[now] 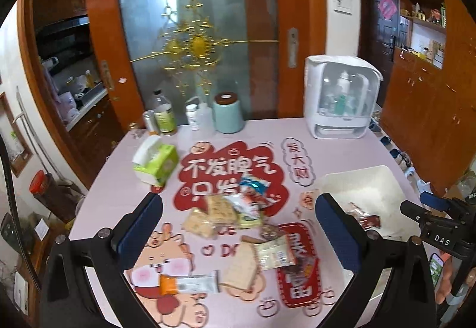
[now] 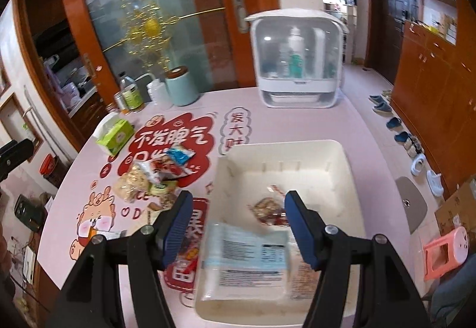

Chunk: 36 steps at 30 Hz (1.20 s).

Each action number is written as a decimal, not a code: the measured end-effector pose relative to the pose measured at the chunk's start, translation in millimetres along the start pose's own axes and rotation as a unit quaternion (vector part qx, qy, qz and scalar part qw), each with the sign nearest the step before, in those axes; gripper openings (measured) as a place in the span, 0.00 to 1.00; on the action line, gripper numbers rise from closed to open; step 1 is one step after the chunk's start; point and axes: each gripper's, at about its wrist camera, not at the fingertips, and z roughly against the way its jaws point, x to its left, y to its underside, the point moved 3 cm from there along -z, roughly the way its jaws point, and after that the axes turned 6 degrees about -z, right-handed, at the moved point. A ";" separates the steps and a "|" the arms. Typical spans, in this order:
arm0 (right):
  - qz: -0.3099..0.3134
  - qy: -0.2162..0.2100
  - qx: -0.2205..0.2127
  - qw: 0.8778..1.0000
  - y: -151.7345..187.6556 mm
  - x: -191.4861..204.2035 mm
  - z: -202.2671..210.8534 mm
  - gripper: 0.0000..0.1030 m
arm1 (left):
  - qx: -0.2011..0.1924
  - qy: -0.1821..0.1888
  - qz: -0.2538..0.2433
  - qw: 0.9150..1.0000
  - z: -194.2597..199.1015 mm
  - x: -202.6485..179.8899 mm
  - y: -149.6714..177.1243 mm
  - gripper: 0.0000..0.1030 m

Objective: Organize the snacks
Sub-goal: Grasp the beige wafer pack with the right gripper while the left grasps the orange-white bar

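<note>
The left tongs [image 1: 238, 226] are hovering wide open and empty, directly over the snack pile [image 1: 232, 212]; the right tongs [image 2: 235, 226], open too, are hanging above the white bin [image 2: 342, 161].

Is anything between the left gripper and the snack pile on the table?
Nothing visible. The left gripper hangs open above the snack pile, with only bare table between the pile and the white bin.
</note>
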 end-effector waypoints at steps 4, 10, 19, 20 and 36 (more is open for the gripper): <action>0.008 -0.002 0.009 1.000 5.9 33.8 -4.1 0.63 | 0.009 0.001 -0.004 1.000 -8.8 36.2 8.5 0.99; 0.005 -0.008 0.038 0.999 25.1 91.6 -23.6 0.63 | 0.037 0.033 -0.032 0.998 -39.4 77.2 30.5 0.99; -0.042 0.003 0.135 0.990 85.5 162.7 -101.7 0.63 | 0.115 0.110 -0.128 0.979 -119.9 108.3 107.5 0.99; -0.056 0.005 0.150 0.987 95.0 167.4 -113.9 0.63 | 0.123 0.120 -0.143 0.975 -128.2 107.2 116.1 0.99; -0.178 0.058 0.244 0.951 148.9 185.8 -209.0 0.63 | 0.204 0.228 -0.312 0.899 -202.0 79.3 216.3 0.99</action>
